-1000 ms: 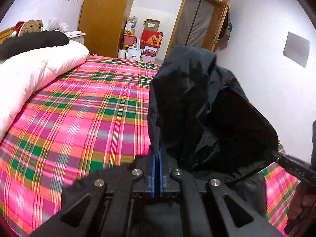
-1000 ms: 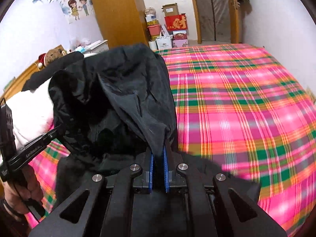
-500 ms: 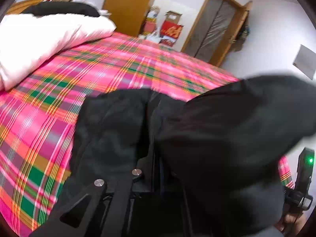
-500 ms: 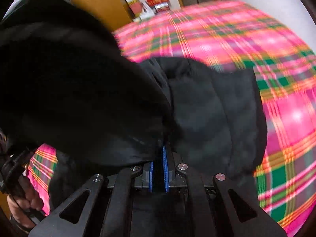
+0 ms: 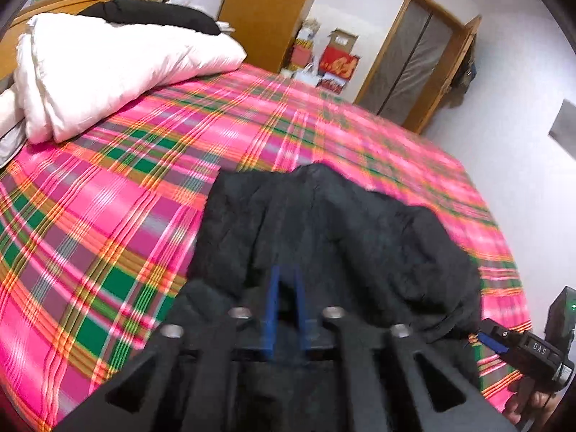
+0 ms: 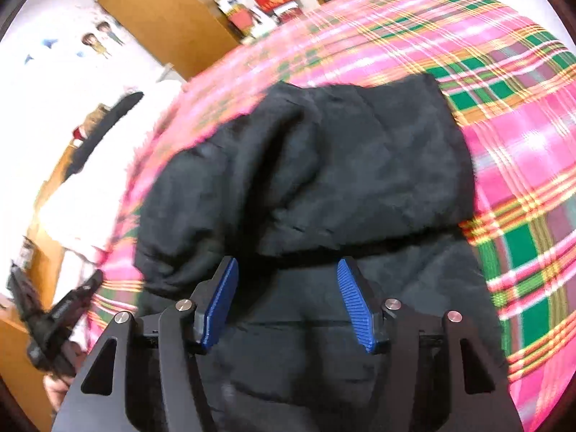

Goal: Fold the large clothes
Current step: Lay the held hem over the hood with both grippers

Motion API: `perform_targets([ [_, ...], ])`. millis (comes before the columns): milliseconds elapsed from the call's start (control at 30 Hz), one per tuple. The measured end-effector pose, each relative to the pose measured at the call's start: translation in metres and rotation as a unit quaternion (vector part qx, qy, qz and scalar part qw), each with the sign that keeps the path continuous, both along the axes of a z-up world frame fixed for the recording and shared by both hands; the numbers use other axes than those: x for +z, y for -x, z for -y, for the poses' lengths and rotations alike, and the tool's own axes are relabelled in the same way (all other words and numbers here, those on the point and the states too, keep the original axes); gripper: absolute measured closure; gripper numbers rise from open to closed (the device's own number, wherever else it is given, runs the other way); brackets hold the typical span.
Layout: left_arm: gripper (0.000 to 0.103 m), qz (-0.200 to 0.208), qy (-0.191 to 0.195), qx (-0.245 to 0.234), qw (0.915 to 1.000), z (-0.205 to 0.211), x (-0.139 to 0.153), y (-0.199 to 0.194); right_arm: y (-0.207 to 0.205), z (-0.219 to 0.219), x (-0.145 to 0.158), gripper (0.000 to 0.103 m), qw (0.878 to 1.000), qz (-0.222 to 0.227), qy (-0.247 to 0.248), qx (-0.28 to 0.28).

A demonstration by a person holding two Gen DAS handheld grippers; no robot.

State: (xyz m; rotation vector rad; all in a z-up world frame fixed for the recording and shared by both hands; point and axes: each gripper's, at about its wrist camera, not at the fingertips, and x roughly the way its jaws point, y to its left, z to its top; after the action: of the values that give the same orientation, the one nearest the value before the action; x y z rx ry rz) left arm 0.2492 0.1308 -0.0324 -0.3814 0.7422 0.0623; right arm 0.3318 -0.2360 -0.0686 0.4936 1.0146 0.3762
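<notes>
A large black padded jacket (image 5: 342, 234) lies on the pink plaid bed (image 5: 108, 216), its upper part doubled over the lower part (image 6: 324, 165). My left gripper (image 5: 286, 280) hovers over the jacket's near edge. Its jaws are opening and a narrow gap shows between the blue pads, which no longer pinch cloth. My right gripper (image 6: 286, 270) is also opening, its blue pads (image 6: 354, 302) wide apart above the fold with only loose fabric lying below them. Each gripper also shows at the edge of the other's view, the right gripper (image 5: 493, 340) and the left gripper (image 6: 82, 289).
A white duvet (image 5: 108, 64) and a dark pillow (image 5: 154, 18) are piled at the head of the bed. A wooden wardrobe (image 5: 266, 10), stacked boxes (image 5: 334, 61) and a door (image 5: 414, 57) stand beyond the far side. A person's hand (image 6: 57, 392) holds the left gripper.
Both grippers were shut on the raised black jacket. They swung it forward and down onto the bed, and their jaws have now parted and let the cloth go.
</notes>
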Motion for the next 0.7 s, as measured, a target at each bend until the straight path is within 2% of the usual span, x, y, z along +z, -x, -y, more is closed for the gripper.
perform_targets([
  [33,0.062,0.003,0.002,-0.003,1.0000,0.001,0.000,-0.006,-0.007,-0.007,0.003,0.045,1.000,0.001,-0.008,0.007],
  [200,0.061,0.004,0.018,-0.028,0.9994,0.011,-0.008,-0.039,-0.043,-0.036,-0.012,0.046,1.000,-0.019,-0.009,0.021],
  [233,0.061,0.005,0.021,-0.033,0.9992,0.014,-0.010,-0.040,-0.051,-0.042,-0.020,0.052,0.999,-0.031,-0.014,0.026],
  [267,0.061,0.004,0.023,-0.041,0.9989,0.016,-0.013,-0.042,-0.054,-0.047,-0.025,0.084,0.999,-0.035,-0.014,0.033],
  [300,0.061,0.001,0.023,-0.047,0.9986,0.018,-0.016,-0.044,-0.054,-0.054,-0.029,0.095,0.999,-0.038,0.001,0.037],
  [433,0.061,-0.002,0.029,-0.054,0.9981,0.017,-0.018,-0.047,-0.030,-0.067,-0.032,0.098,0.998,-0.023,-0.002,0.057],
  [533,0.061,-0.006,0.031,-0.055,0.9980,0.016,-0.019,-0.046,-0.008,-0.069,-0.054,0.099,0.997,-0.041,0.001,0.060],
  [600,0.061,-0.041,0.005,-0.057,0.9975,0.021,-0.032,-0.051,-0.006,-0.066,-0.079,0.099,0.996,-0.067,0.010,0.054],
  [700,0.061,-0.123,-0.033,-0.055,0.9903,0.026,-0.066,-0.061,-0.011,-0.067,-0.083,0.099,0.996,-0.069,0.016,0.056],
])
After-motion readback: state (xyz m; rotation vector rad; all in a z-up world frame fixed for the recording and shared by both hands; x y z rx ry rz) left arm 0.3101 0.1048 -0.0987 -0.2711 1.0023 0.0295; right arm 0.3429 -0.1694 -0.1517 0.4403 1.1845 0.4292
